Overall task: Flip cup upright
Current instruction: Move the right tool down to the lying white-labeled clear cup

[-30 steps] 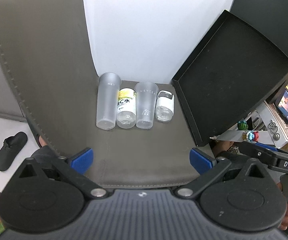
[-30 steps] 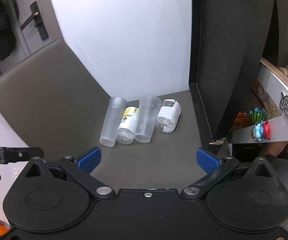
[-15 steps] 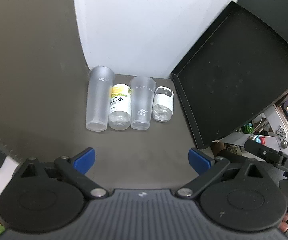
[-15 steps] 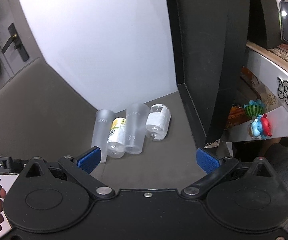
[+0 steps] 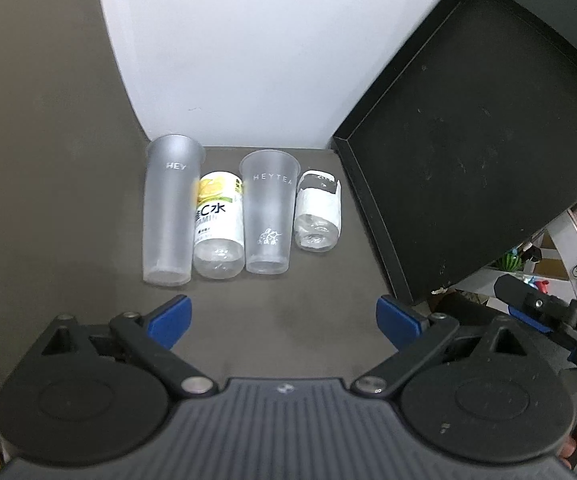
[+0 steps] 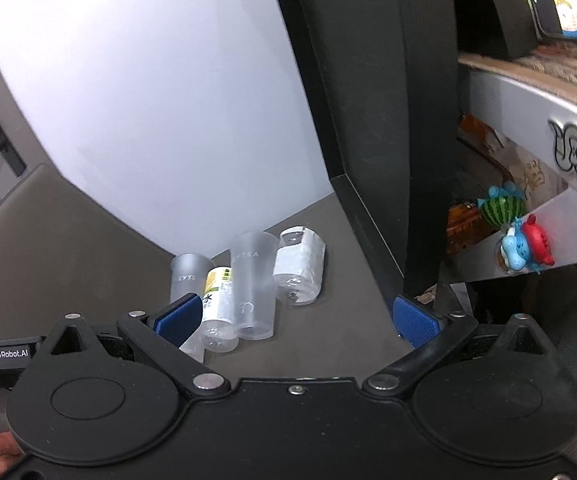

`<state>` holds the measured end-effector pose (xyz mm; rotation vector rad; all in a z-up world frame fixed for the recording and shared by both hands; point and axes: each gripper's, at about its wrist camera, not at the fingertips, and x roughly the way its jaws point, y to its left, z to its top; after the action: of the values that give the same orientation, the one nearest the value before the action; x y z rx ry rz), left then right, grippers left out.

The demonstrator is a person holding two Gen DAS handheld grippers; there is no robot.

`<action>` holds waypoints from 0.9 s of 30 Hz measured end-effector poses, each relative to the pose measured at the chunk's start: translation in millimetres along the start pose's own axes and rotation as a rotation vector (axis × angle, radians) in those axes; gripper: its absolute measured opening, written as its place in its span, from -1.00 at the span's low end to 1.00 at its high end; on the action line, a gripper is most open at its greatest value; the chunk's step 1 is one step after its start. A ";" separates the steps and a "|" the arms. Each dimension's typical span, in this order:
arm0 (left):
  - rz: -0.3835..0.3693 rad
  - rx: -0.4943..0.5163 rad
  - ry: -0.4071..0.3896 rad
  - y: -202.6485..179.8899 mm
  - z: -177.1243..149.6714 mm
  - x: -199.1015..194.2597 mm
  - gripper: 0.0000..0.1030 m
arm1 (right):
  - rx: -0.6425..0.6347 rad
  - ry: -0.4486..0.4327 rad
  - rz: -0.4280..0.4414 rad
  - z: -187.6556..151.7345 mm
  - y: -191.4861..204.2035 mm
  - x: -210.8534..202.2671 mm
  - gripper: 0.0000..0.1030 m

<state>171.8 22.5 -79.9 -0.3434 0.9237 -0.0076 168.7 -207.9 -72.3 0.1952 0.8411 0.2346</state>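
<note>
Two frosted plastic cups stand upside down on the grey mat, rims down against the white wall: a tall one [image 5: 170, 216] at the left and a shorter one [image 5: 269, 216] to its right. They also show in the right wrist view, the tall cup [image 6: 186, 280] partly behind my left finger and the shorter cup [image 6: 253, 288]. My left gripper [image 5: 282, 320] is open and empty, just short of the row. My right gripper [image 6: 294, 322] is open and empty, close in front of the shorter cup.
A yellow-labelled bottle [image 5: 218, 232] stands inverted between the cups and a white-labelled bottle [image 5: 317, 216] at the right end. A black tray [image 5: 468, 152] leans upright on the right. Toy figures [image 6: 520, 240] sit on a shelf beyond it.
Both grippers have moved forward toward the row of cups and bottles, which now looks larger. The right view has swung right. Both stay open.
</note>
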 end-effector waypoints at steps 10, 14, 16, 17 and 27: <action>-0.010 -0.014 0.047 1.4 16.4 45.4 0.86 | 0.086 -0.035 0.032 -4.1 -16.4 17.2 0.98; -0.012 -0.017 0.062 1.5 22.7 61.1 0.84 | 0.114 -0.028 0.022 -6.5 -22.0 26.6 0.98; -0.011 -0.018 0.063 1.2 26.7 69.6 0.82 | 0.130 -0.031 0.017 -7.5 -24.6 30.2 0.98; -0.012 -0.017 0.066 0.6 28.5 73.3 0.81 | 0.136 -0.035 0.016 -8.6 -25.9 30.8 0.98; -0.036 -0.010 0.094 -12.5 43.0 114.8 0.76 | 0.183 -0.056 -0.017 -10.6 -44.9 38.8 0.92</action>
<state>276.9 5.5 -142.1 -0.3710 1.0103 -0.0523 191.4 -239.1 -118.6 0.3642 0.8084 0.1350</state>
